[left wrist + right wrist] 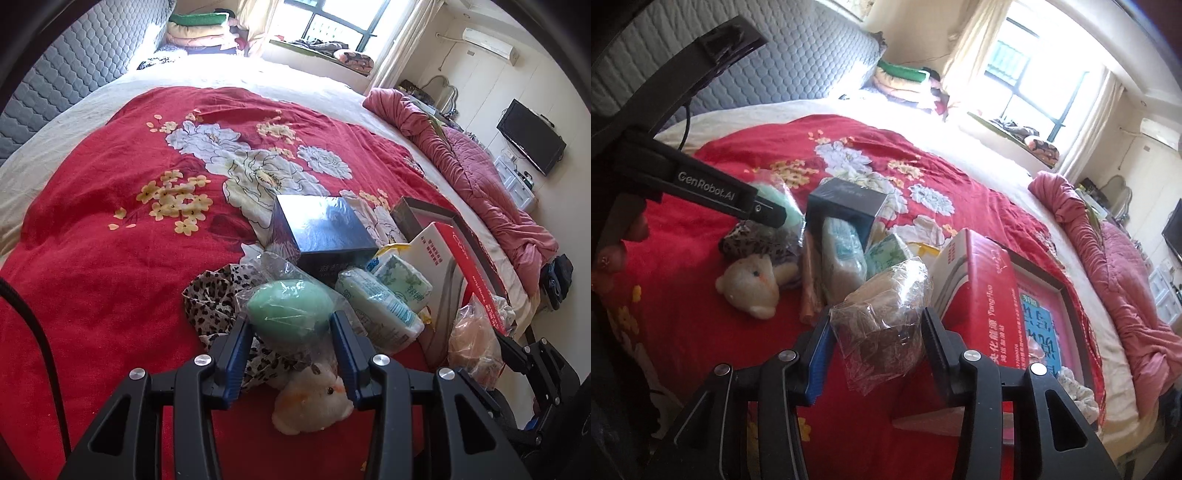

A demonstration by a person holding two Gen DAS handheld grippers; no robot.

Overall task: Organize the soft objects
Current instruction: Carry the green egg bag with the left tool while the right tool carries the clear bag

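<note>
My left gripper (290, 321) is shut on a green egg-shaped sponge (288, 306) in a clear plastic bag, just above a leopard-print cloth (210, 295) and a white plush toy (314, 402). In the right wrist view that sponge (783, 206) shows behind the left gripper's finger (764, 214). My right gripper (877, 317) is shut on a tan sponge (886, 295) wrapped in crinkled clear plastic, held above the red bedspread (683, 258). The same tan bag (472, 339) appears at the lower right of the left wrist view. The plush toy (753, 288) lies face up on the bedspread.
Two tissue packs (380, 306) (402, 277) lean against a dark blue box (321, 229). A red and white carton (982, 288) lies over a framed flat box (1045, 325) on the right. A bunched pink quilt (480, 177) runs along the bed's right edge.
</note>
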